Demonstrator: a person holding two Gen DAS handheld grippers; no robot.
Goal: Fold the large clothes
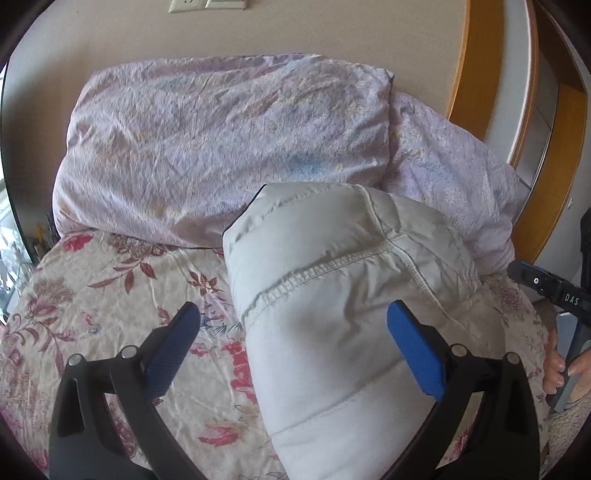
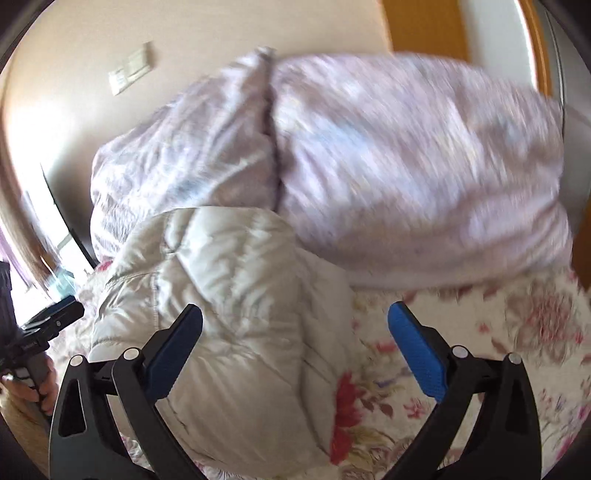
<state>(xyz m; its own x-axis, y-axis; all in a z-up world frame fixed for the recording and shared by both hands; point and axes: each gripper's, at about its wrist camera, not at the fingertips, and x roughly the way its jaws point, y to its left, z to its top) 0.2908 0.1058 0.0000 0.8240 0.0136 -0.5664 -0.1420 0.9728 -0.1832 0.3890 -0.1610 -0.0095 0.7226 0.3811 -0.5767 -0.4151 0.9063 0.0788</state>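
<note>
The white puffer jacket (image 1: 332, 295) lies folded into a compact bundle just before the lilac duvet (image 1: 221, 140). Left claw (image 1: 291, 343) and right claw (image 2: 295, 347) both gape apart, empty; folding looks finished.

Left claw (image 1: 293, 321) jaws spread wide, blue pads clear of cloth, nothing gripped. White quilted puffer jacket (image 1: 332, 295) lies folded in a bundle on the floral bedsheet (image 1: 110, 295), its far end touching the lilac crumpled duvet (image 1: 221, 140) heaped against the beige wall (image 1: 332, 33). Right claw (image 1: 546, 284) at the right edge, held by a hand (image 1: 557, 369). Wooden door frame (image 1: 476, 59) behind.
</note>
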